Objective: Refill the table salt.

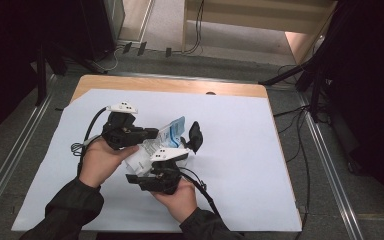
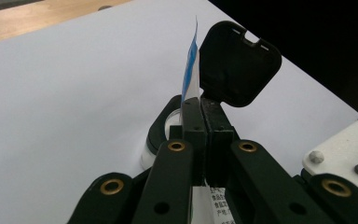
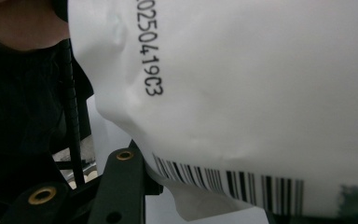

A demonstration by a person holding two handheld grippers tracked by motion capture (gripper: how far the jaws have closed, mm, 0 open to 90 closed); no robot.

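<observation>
The pouch (image 1: pixel 166 140), a white packet with a blue top edge and a barcode on its back, was held above the middle of the table (image 1: pixel 250 150), well in from every edge of the white sheet (image 1: pixel 240 200) that covered most of it. A strip of bare wood showed along the far edge.

The left gripper (image 1: pixel 152 133) came in from the left side, its jaws shut tight on the pouch's upper edge. In the left gripper view the two jaws met with the thin blue-and-white film (image 2: pixel 189 70) pinched between them and rising above them.

The right gripper (image 1: pixel 192 145) came up from the near edge, its jaws part-way closed around the pouch body. In the right gripper view the white pouch (image 3: pixel 242 93) with its printed code and barcode lay across the jaws, pressed against the one on the left. One black pad (image 1: pixel 195 136) of this gripper stood up just beside the pouch's right side.

Both hands sat close together, the left hand (image 1: pixel 100 162) slightly farther from the near edge than the right hand (image 1: pixel 180 197).
</observation>
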